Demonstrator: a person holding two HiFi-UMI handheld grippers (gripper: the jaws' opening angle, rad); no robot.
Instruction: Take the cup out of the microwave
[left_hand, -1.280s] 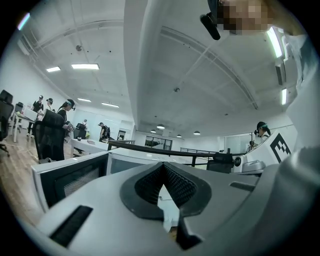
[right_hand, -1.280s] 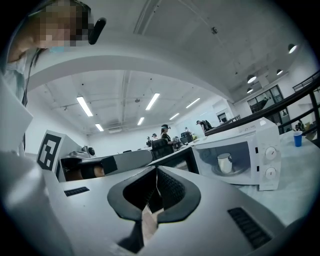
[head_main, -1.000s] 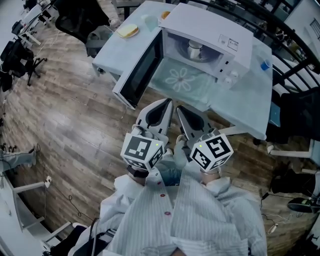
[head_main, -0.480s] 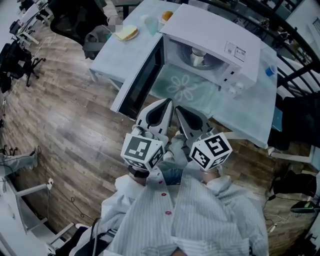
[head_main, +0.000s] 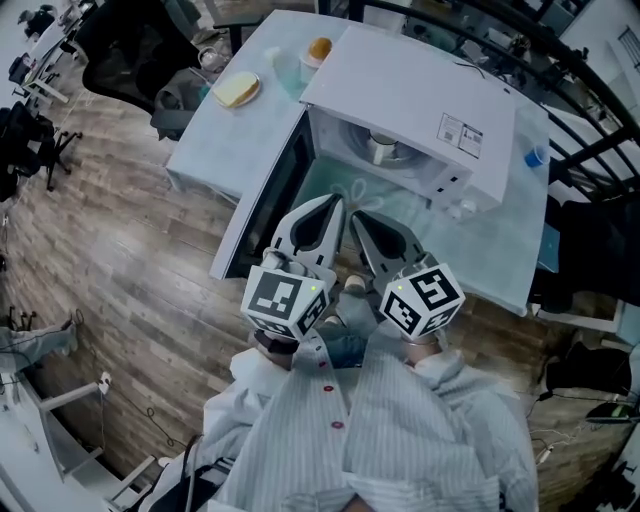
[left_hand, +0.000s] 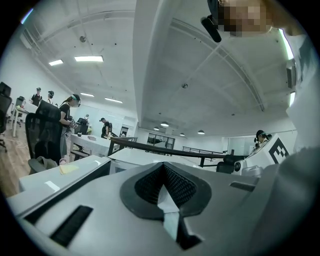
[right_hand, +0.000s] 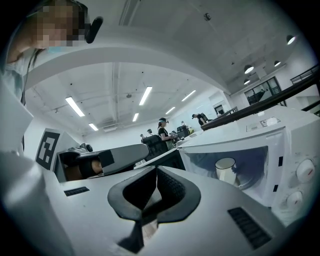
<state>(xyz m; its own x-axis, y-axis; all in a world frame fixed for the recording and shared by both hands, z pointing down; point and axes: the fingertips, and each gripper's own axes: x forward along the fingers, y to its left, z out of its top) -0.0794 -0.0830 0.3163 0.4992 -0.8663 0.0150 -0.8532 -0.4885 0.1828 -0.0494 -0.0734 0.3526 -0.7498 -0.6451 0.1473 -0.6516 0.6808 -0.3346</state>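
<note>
Closest in the head view, a person's pale striped shirt sleeves lead up to two grippers held side by side near the chest, each carrying a cube with square black-and-white markers. The left gripper is clenched: its own view shows the dark ribbed pads of the left gripper pressed together with nothing between them. The right gripper is clenched as well, and in its own view the right gripper has its pads meeting in a seam and holds nothing. Both point toward the white box-shaped microwave, which stands on a pale rectangular table. The microwave's dark-windowed door is swung wide open to the left and hangs out past the table's near edge. Inside the lit cavity the white cup with a dark rim stands upright, well apart from both grippers; the right gripper view shows the cup clearly, toward the back of the cavity. Beyond, near the table's far left corner, lie a yellow slice of bread and a small round orange item. A blue-capped bottle stands at the table's right edge.
</note>
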